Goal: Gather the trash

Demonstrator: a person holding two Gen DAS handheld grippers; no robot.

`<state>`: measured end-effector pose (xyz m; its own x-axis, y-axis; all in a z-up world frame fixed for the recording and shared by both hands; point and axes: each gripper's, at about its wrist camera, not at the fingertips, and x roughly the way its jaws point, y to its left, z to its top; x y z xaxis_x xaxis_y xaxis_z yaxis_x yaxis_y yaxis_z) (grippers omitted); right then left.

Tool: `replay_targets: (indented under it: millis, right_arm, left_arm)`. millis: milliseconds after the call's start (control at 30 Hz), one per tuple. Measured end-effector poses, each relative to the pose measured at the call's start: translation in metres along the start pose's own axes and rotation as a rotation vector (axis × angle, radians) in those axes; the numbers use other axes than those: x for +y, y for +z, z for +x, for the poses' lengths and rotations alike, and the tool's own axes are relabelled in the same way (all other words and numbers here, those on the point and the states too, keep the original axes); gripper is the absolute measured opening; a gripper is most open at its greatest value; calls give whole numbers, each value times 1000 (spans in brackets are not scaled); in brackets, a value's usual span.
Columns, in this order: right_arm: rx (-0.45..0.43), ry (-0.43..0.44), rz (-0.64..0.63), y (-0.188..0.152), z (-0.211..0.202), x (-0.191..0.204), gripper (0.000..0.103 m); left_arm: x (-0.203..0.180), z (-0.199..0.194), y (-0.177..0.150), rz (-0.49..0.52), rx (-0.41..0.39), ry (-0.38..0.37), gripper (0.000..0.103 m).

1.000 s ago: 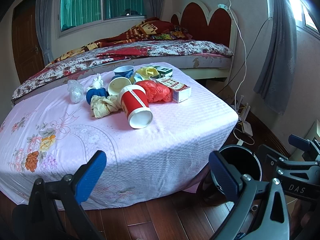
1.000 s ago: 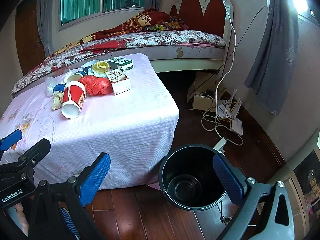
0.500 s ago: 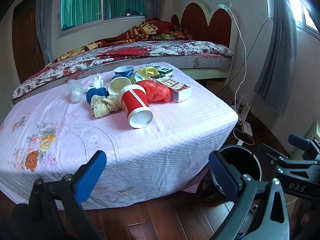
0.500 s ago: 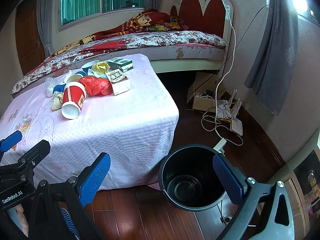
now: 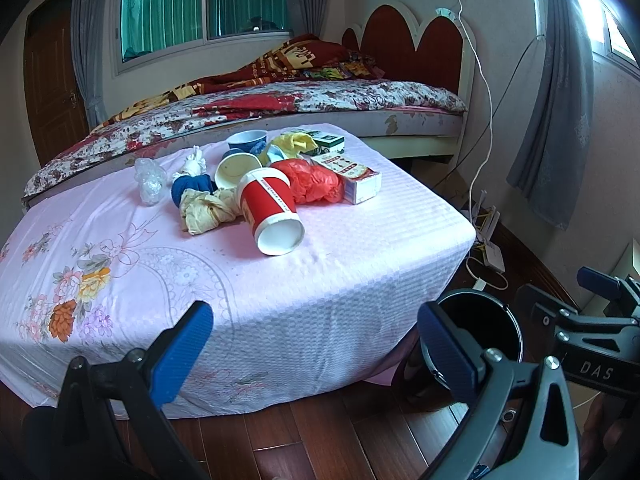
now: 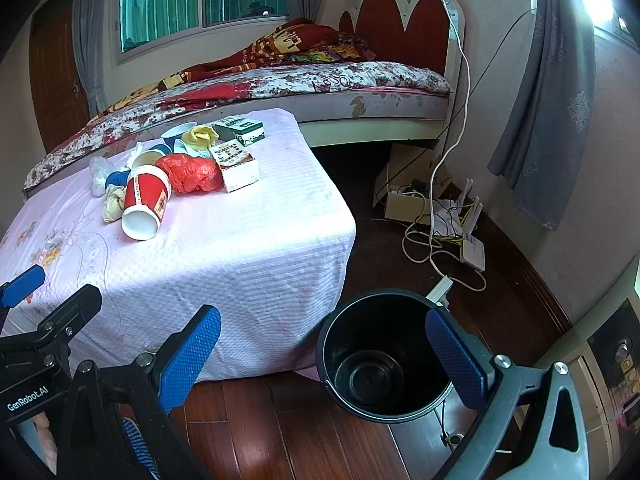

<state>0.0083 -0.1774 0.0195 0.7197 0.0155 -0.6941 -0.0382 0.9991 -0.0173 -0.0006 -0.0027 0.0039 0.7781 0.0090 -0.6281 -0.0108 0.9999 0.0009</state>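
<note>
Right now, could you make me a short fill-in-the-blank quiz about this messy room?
1. The red paper cup lies on its ____.
2. The black bucket stands on the floor and holds ____.
3. Both sets of tongs, left and right, are ____.
4. The tablecloth is mostly ____.

Answers: side; nothing; open; pink

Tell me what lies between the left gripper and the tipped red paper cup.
Only bare pink tablecloth: in the left wrist view, nothing sits between the left gripper and the red paper cup, which lies on its side, mouth toward the camera.

The black bucket [image 5: 480,320] sits half hidden behind the hand-held gripper.
</note>
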Motion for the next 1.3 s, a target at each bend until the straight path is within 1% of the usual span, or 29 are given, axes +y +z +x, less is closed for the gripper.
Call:
replay_targets:
  millis: [1100,1300]
  right_arm:
    - [-1,3,-2,0,1,0,103]
    - [-33,22,-38,5,5,-1,103]
  left_arm:
    - [0,0,-2,0,0,1,102]
    - [6,7,2,-18,-17,4,102]
